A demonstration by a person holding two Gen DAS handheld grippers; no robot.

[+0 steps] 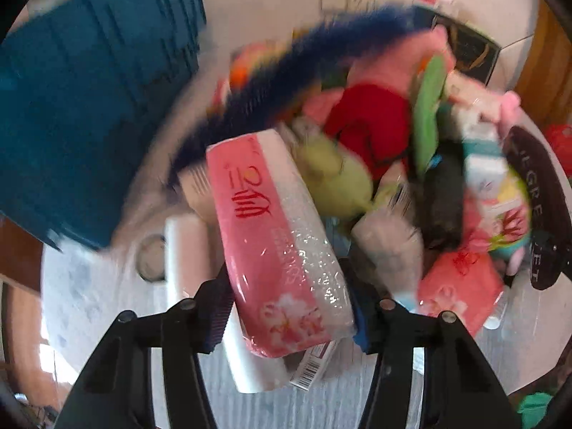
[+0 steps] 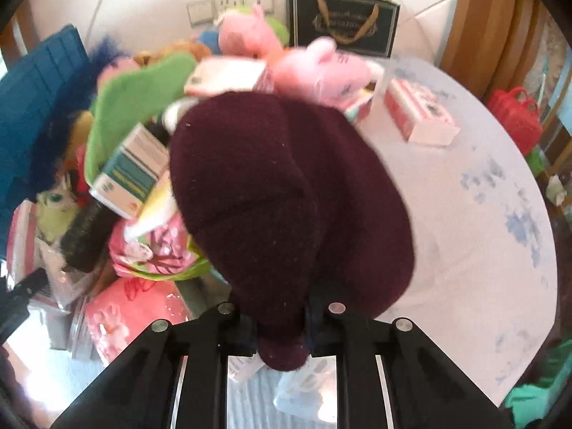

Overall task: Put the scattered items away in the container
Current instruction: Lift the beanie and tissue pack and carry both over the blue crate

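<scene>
My left gripper (image 1: 289, 321) is shut on a pink and white tissue pack (image 1: 275, 236), held above a heap of soft toys, boxes and packs (image 1: 393, 143). My right gripper (image 2: 282, 325) is shut on a dark maroon knit hat (image 2: 286, 193), held over the same heap (image 2: 143, 143). The hat also shows at the right edge of the left wrist view (image 1: 536, 200). The container's walls are mostly hidden by the heap. The view is blurred.
A blue crate (image 1: 89, 107) stands at the left of the heap. A pink and white box (image 2: 422, 114) lies on the round white table (image 2: 482, 214). A black gift bag (image 2: 343, 25) stands by the wall. A red bag (image 2: 514, 114) sits beyond the table edge.
</scene>
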